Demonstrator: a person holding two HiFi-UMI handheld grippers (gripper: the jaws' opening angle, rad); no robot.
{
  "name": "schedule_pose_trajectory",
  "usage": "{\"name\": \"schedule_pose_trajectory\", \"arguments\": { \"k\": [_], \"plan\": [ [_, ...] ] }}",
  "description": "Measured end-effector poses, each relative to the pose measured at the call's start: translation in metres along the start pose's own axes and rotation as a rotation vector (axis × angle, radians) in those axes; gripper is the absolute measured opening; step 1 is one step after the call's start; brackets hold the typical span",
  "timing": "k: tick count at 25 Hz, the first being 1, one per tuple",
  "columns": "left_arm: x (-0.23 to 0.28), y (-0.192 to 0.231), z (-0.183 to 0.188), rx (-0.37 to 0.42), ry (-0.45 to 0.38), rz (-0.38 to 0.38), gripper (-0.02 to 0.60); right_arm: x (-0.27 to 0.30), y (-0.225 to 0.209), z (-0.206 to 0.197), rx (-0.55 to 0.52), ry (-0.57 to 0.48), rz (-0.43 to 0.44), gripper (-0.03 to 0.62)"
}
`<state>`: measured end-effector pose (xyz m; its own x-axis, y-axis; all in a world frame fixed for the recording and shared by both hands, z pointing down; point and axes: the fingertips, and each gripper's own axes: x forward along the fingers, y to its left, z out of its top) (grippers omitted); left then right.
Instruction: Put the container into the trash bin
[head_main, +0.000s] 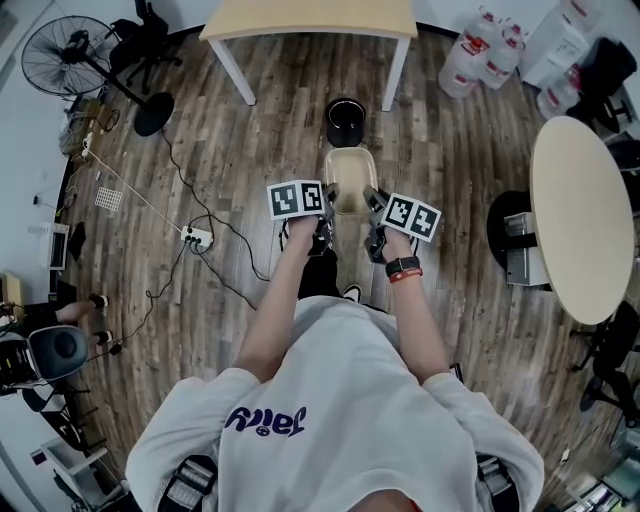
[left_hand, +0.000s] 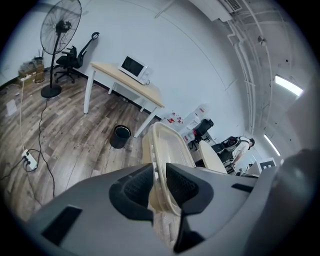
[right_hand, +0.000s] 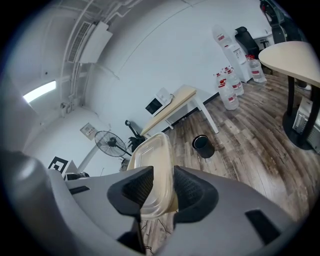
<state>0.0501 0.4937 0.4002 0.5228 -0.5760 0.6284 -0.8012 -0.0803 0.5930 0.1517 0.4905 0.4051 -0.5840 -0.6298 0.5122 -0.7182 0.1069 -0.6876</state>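
Observation:
A beige lidded plastic container (head_main: 350, 178) hangs in the air in front of the person, held from both sides. My left gripper (head_main: 326, 208) is shut on its left rim, and in the left gripper view the container (left_hand: 167, 150) stands on edge between the black pads (left_hand: 181, 186). My right gripper (head_main: 372, 203) is shut on the right rim; the container (right_hand: 152, 165) fills the gap between its jaws. A small black trash bin (head_main: 345, 120) stands on the wooden floor just beyond the container, also seen as the bin (left_hand: 120, 136) and the bin (right_hand: 203, 145).
A light wooden table (head_main: 310, 22) stands right behind the bin. A round table (head_main: 585, 215) is at the right, water bottles (head_main: 485, 50) at the far right, a standing fan (head_main: 70, 55) at the far left. A cable and power strip (head_main: 196, 238) lie on the floor at the left.

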Motion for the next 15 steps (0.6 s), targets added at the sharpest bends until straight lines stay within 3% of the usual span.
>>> {"name": "schedule_pose_trajectory", "arguments": {
  "k": [15],
  "plan": [
    [0.084, 0.058, 0.147, -0.069, 0.031, 0.008, 0.091, 0.137, 0.009, 0.102, -0.018, 0.072, -0.031, 0.137]
  ]
}}
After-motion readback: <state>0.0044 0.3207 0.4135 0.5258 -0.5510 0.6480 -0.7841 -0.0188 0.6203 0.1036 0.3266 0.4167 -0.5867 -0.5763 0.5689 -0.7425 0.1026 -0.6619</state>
